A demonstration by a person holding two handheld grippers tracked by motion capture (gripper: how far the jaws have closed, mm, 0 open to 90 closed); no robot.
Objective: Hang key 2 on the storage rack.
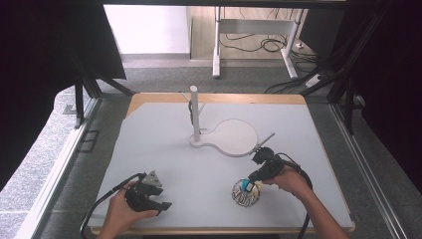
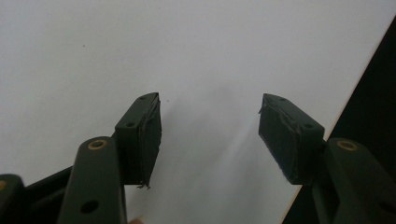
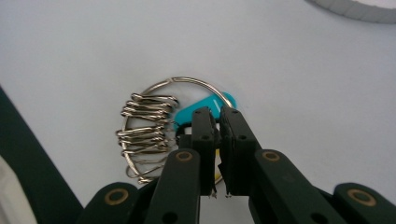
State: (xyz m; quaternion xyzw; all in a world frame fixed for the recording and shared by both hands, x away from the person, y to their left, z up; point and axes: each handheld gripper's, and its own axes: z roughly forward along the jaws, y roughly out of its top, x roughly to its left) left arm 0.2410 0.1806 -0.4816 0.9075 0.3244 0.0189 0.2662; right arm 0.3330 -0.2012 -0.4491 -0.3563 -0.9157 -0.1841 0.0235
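Pale grey tabletop (image 1: 169, 149) under the high camera, dark curtains either side, a person's two hands working at the near edge.

Right gripper (image 3: 217, 114) is down over the big metal key ring (image 3: 187, 80) near the table's front right, jaws pressed nearly together on the turquoise plastic tag (image 3: 198, 108), silver clips (image 3: 145, 128) bunched just beside. Left gripper (image 2: 210, 126) hangs over bare table at the front left, jaws spread wide, nothing between them. Farther back stands a white post on a flat round-plate stand (image 1: 234, 137).
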